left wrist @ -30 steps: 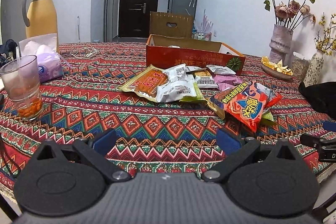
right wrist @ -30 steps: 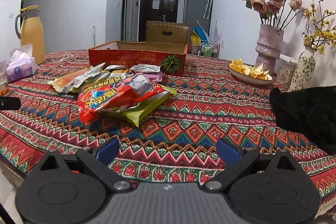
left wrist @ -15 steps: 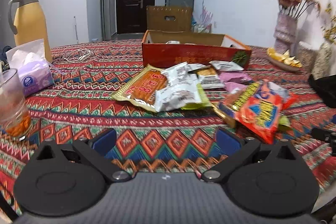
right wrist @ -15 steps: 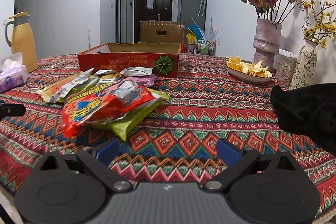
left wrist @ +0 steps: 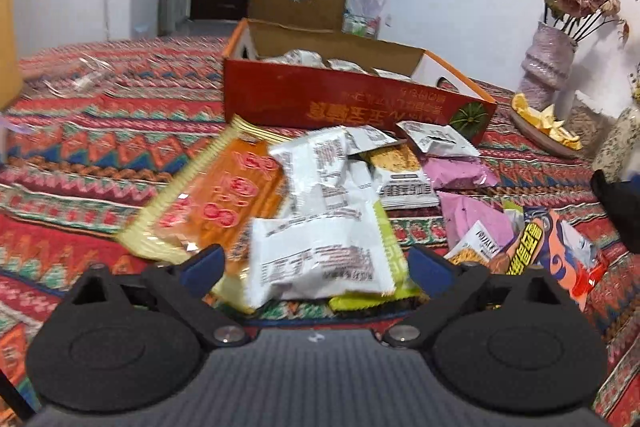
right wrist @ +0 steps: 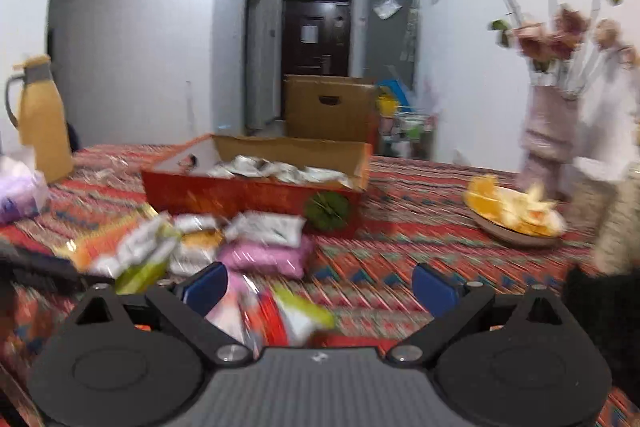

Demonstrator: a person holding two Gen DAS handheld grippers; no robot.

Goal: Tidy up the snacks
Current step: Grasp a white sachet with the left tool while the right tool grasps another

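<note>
A pile of snack packets lies on the patterned tablecloth in front of an open red cardboard box that holds several white packets. My left gripper hangs low over the pile. Its jaws are closing with a white packet between them, and the pads stand clear of it. An orange packet lies to its left, pink packets and a red-orange bag to its right. My right gripper is open above the blurred red bag, near a pink packet and the box.
A vase of dried roses and a plate of orange peel stand at the right. A yellow jug and a tissue pack are at the left. Black cloth lies by the right edge.
Both grippers have moved forward to the snack pile. The left one now has the white packet between its jaws. The right one has come over the red bag and sees into the box.
</note>
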